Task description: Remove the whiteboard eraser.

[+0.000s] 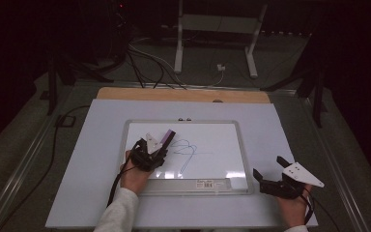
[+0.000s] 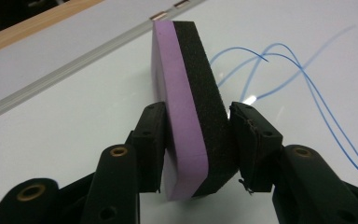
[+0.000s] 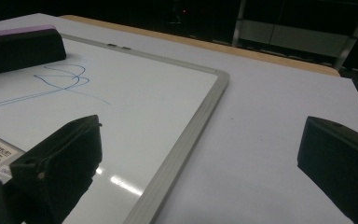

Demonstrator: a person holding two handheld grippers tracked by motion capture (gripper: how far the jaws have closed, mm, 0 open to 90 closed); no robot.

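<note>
A whiteboard lies flat on the table with a blue scribble near its middle. My left gripper is shut on a purple-and-black foam eraser just left of the scribble. In the left gripper view both pads press the eraser, purple face to the left and black foam to the right, beside the blue lines. My right gripper hangs open with nothing in it, right of the board's lower right corner. In the right gripper view its jaws stand wide over the board's frame, and the eraser shows far left.
The board rests on a white sheet over a wooden tabletop. A barcode label is stuck on the board's near frame. Beyond the table stand a white frame's legs and cables on the floor.
</note>
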